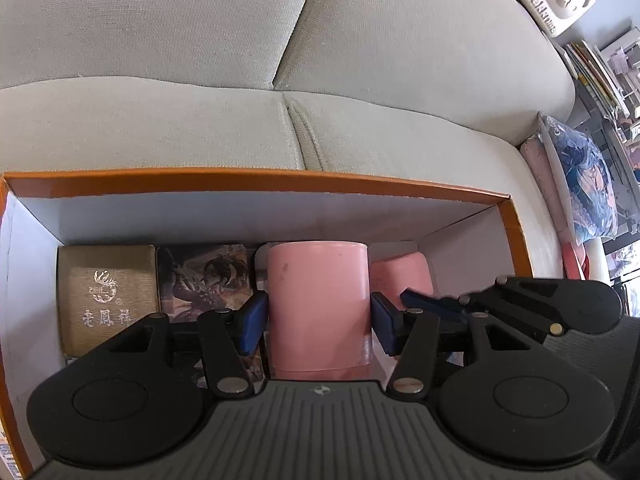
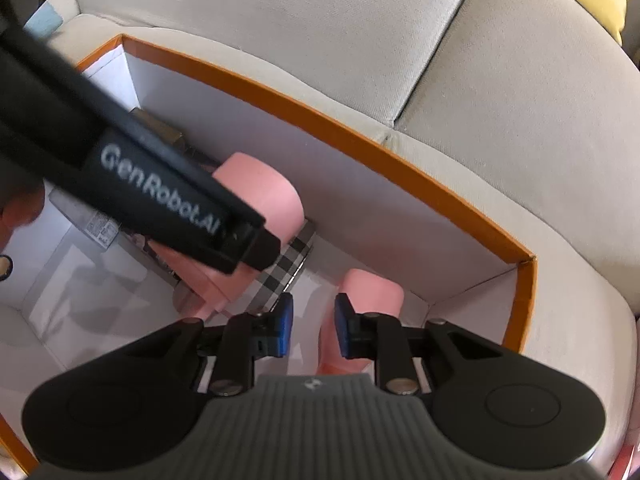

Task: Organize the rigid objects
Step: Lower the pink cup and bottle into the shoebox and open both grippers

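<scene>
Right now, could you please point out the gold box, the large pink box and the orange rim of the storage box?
gold box (image 1: 106, 296): left wrist view, on its lettered front face.
large pink box (image 1: 318, 304): left wrist view, mid front face.
orange rim (image 2: 360, 136): right wrist view, on the far edge.

Pink boxes inside orange-rimmed box

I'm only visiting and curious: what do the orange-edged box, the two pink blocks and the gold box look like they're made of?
Orange-edged box: looks like cardboard, with thin folded walls, white matte inside.
Tall pink block and smaller pink block: smooth, matte, uniform colour with faint scuffs; plastic or dense foam, I cannot tell which.
Gold box: seemingly paper-wrapped card with a fine woven texture and shiny foil lettering.
</scene>
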Tool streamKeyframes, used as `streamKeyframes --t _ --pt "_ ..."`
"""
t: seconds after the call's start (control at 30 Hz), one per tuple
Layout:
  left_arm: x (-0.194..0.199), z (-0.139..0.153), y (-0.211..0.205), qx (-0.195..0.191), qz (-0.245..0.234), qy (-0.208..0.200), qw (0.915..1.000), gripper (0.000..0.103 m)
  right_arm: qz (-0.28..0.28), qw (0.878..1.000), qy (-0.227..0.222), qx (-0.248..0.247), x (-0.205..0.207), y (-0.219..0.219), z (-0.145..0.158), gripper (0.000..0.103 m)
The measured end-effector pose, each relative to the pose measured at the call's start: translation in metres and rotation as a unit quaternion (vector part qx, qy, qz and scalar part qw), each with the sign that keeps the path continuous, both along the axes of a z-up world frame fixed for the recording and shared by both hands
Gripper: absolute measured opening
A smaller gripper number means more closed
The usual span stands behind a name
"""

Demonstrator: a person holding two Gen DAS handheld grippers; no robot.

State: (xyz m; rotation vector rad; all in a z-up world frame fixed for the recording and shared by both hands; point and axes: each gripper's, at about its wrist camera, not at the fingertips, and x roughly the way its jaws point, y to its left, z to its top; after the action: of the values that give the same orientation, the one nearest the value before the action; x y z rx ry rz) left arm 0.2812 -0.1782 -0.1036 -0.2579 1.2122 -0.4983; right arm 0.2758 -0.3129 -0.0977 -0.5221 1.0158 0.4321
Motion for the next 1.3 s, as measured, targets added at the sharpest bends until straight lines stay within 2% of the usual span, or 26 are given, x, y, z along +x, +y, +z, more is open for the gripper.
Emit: streamKeyframes --t 0.17,0.2,0.27,0.37,0.57,0.63,0.97,1.03,1.1,1.3 --pt "0.0 0.0 -0.003 0.005 0.0 -0.001 1.0 0.063 0.027 1.0 0.012 -0.003 -0.008 0.002 -0.001 0.016" --pt "0.0 0.0 -0.004 0.005 0.0 0.0 1.0 0.063 0.024 1.0 0.014 -0.009 -0.007 0.001 -0.004 0.014" --pt "-0.001 -0.001 -0.006 0.007 -0.001 0.001 1.0 0.063 0.007 1.0 0.018 -0.01 -0.003 -0.005 -0.01 0.005" --pt "-0.001 -0.004 -0.005 0.005 0.0 0.006 1.0 0.063 -0.015 1.0 0.023 0.007 0.004 -0.013 -0.011 0.004" --pt "0.0 -0.005 -0.011 -0.001 -0.001 0.006 1.0 0.063 -0.04 0.999 -0.005 -0.033 0.011 -0.023 -0.011 0.003" --pt "0.0 -0.006 -0.013 -0.003 -0.001 0.006 1.0 0.063 -0.045 0.998 -0.001 -0.031 0.012 -0.027 -0.01 0.002" --pt "0.004 -0.009 -0.038 -0.006 -0.014 0.009 0.9998 0.063 -0.034 0.998 -0.023 -0.038 0.001 -0.035 0.013 0.009" --pt "0.005 -0.01 -0.042 -0.002 -0.018 0.014 0.9997 0.063 -0.034 0.998 -0.027 -0.04 0.002 -0.036 0.015 0.013" --pt "0.004 -0.01 -0.044 -0.001 -0.019 0.014 0.9997 0.063 -0.033 0.998 -0.032 -0.044 0.002 -0.037 0.017 0.02" --pt "0.001 -0.01 -0.04 -0.001 -0.018 0.023 0.9996 0.066 -0.036 0.998 -0.035 -0.048 0.002 -0.04 0.018 0.023"
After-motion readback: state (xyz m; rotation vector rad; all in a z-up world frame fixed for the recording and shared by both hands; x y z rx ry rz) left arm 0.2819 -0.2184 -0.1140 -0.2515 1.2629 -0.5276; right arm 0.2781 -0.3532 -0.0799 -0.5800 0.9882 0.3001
